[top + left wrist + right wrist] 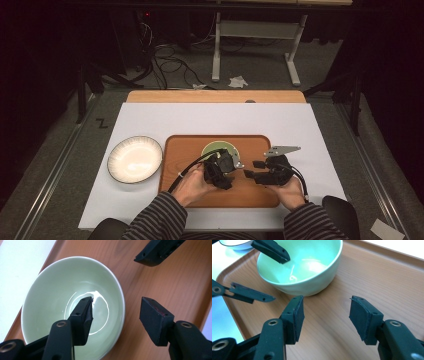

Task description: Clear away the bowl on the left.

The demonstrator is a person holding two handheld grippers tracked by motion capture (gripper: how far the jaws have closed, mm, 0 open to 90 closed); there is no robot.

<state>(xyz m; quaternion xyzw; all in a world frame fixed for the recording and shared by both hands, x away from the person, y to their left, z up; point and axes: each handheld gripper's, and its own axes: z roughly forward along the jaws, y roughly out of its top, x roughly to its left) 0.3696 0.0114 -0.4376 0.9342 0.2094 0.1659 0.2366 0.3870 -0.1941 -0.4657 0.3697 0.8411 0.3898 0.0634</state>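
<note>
The green bowl (62, 302) sits on the wooden tray (180, 150), the left tool (116, 312) spread astride its rim, apparently letting go, right tool (325, 312) apart nearby; next, lift clear.

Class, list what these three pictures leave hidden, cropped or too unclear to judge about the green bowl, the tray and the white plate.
- Green bowl, high view: near half hidden behind the left tool.
- Green bowl, left gripper view: lower rim cut off by the frame's bottom edge.
- Wooden tray, right gripper view: corners cropped.
- White plate, right gripper view: mostly cut off at the top edge.
</note>
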